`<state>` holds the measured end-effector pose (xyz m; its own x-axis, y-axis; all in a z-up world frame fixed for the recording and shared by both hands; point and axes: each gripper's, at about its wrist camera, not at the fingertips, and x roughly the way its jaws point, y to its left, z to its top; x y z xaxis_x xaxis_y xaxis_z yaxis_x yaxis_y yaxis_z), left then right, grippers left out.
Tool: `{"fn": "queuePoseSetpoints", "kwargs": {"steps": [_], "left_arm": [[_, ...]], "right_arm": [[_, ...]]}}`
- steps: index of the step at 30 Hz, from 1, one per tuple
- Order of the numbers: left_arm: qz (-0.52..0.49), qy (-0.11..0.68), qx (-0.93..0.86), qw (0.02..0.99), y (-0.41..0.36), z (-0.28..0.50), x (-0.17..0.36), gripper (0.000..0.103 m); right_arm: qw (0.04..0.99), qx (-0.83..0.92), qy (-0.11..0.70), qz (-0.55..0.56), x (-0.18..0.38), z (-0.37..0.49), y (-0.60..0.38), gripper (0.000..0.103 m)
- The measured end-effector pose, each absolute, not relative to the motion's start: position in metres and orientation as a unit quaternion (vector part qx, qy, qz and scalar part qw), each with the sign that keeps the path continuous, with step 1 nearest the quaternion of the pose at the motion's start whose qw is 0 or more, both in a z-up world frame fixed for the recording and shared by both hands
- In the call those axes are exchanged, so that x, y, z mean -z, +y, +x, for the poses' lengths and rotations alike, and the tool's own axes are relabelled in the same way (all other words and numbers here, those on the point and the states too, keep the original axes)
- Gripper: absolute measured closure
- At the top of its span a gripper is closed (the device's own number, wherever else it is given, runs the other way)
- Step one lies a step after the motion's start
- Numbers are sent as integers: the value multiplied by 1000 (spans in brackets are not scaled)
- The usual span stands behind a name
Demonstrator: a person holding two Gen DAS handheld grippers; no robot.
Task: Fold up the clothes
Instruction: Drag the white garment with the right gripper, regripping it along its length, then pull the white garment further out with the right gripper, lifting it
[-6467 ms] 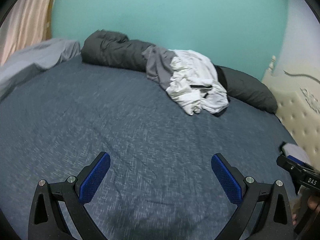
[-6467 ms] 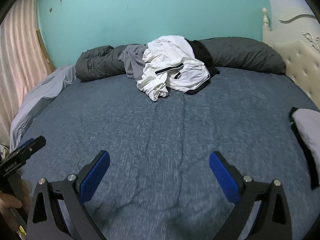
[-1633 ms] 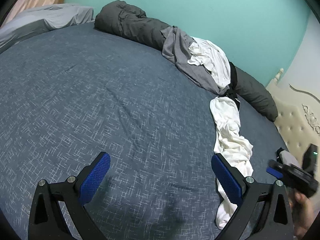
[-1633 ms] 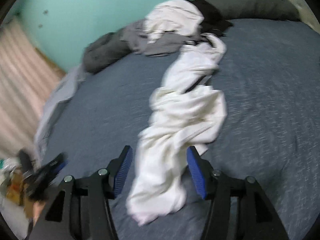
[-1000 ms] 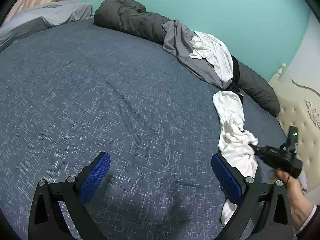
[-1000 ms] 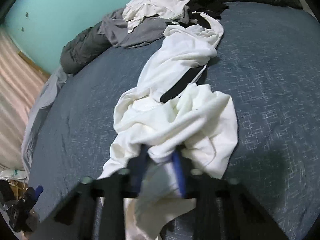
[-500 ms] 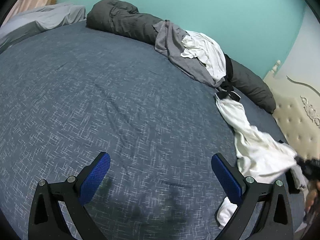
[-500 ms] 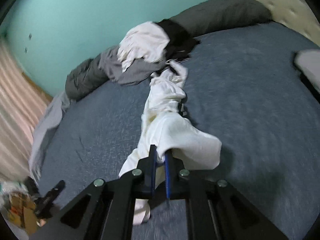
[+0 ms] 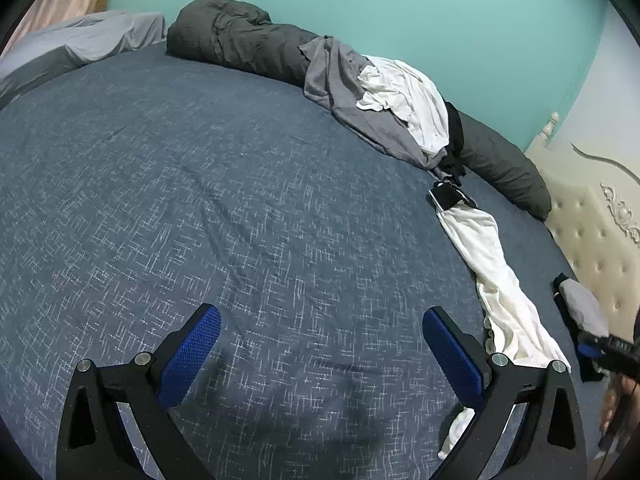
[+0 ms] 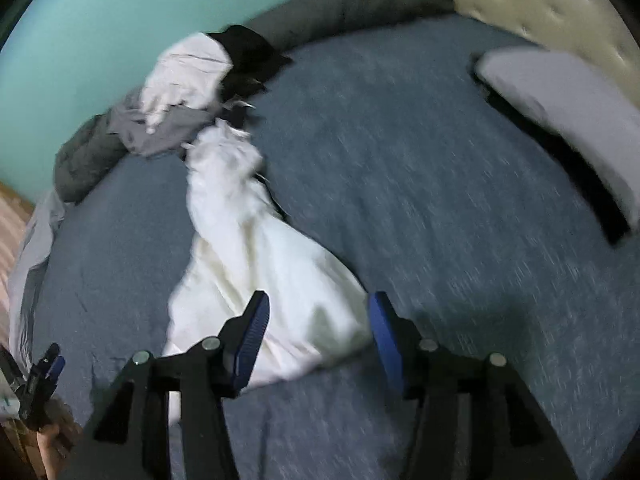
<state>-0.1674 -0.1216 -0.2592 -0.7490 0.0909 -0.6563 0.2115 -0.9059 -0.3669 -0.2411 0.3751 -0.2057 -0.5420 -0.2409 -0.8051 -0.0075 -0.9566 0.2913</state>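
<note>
Right hand-held gripper (image 10: 316,332) apparently released white garment (image 10: 256,248).

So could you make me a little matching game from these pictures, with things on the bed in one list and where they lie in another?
Things:
1. long white garment
2. dark grey rolled duvet
3. folded pale grey cloth
4. cream tufted headboard

Places:
A. along the teal wall
B. stretched across the blue bedspread
C. at the bed's end
D. beside the headboard

Pairs: 1-B, 2-A, 3-D, 4-C
</note>
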Motion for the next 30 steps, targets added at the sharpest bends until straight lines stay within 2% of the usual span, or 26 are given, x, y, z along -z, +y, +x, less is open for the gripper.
{"fn": "queuePoseSetpoints", "kwargs": {"steps": [5,9,18,20,21,22,28,30], "left_arm": [[358,211,909,29,-118,-170,263,0],[363,212,907,25,-117,-172,264,0],[376,205,904,15,-107,-182,270,0],[380,202,903,15,-103,-184,273,0],[382,201,902,15,-101,-186,275,0],[384,198,902,15,-98,-187,277,0],[395,198,897,7,-86,-197,284,0],[399,203,894,4,-82,-200,285,0]], "right_arm": [[130,860,-64,489,213,-282,312,50],[153,848,-44,505,238,-306,281,50],[132,852,-3,506,267,-325,264,50],[121,860,-16,496,268,-323,278,71],[113,863,-27,492,268,-322,288,91],[103,869,-38,483,268,-322,298,97],[118,879,-174,429,262,-298,342,97],[111,883,-181,418,261,-289,341,97]]}}
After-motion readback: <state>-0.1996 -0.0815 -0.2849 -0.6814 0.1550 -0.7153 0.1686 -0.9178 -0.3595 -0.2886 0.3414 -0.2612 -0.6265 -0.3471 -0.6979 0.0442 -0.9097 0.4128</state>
